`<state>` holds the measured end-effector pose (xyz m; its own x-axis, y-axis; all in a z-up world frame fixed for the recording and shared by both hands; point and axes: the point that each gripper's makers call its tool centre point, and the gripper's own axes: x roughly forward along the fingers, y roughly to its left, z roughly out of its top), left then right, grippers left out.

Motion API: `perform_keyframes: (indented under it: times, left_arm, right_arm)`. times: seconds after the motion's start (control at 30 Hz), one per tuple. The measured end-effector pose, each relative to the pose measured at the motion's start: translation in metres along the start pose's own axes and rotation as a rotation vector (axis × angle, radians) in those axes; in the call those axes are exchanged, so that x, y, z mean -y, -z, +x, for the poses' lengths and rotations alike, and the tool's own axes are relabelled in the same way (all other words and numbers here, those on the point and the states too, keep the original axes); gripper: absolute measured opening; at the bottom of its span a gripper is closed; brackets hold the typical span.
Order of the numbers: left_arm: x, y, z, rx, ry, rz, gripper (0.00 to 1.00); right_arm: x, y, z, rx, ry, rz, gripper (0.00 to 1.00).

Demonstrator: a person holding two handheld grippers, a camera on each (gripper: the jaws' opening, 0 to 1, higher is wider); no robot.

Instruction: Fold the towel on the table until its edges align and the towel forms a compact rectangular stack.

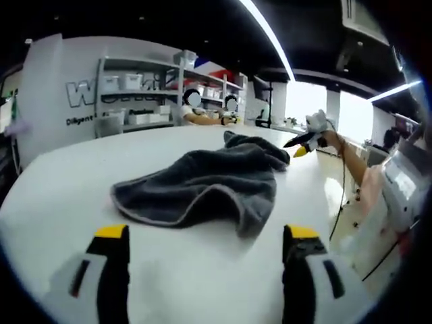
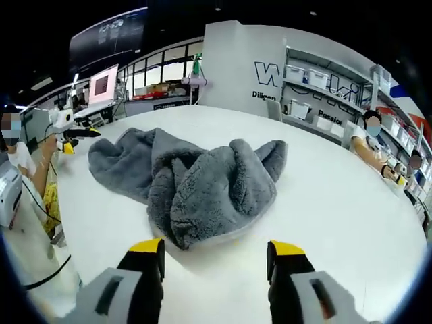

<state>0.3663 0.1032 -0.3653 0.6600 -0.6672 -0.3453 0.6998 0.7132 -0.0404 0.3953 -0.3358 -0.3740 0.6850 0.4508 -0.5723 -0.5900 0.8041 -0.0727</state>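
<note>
Firstly, in the left gripper view the wall lettering (image 1: 81,94) is mostly hidden behind shelves (image 1: 135,94); a large "W" reads. The left tongs (image 1: 206,236) hover spread apart above the white bench (image 1: 67,189), the crumpled grey towel (image 1: 202,185) just ahead. In the right gripper view, the wall sign (image 2: 270,74) shows "W" and "Dilig". The right tongs (image 2: 214,246) gape empty just before the towel (image 2: 196,182) heaped mid-bench (image 2: 351,202)

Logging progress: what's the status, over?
Left gripper open, right gripper open, both short of towel. Grey towel crumpled on white table, unfolded. Nothing blocking.
</note>
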Motion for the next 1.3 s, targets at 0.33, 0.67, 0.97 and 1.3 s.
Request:
perform_keyframes:
  times: [0.33,0.67,0.97,1.3]
  left_arm:
    - [0.002,0.002,0.003,-0.006,0.001,-0.005,0.99]
    - [0.011,-0.006,0.011,0.025,0.024,-0.034,0.98]
    - [0.031,-0.009,0.025,0.024,0.089,-0.062,0.93]
    - [0.050,-0.013,0.038,0.025,0.159,-0.066,0.73]
  right_arm:
    - [0.007,0.004,0.002,0.024,0.032,0.037,0.97]
    - [0.014,0.008,0.004,0.038,0.057,0.070,1.00]
    - [0.011,0.008,0.003,0.057,0.050,0.076,0.99]
    - [0.006,0.010,0.001,0.067,0.027,0.082,0.96]
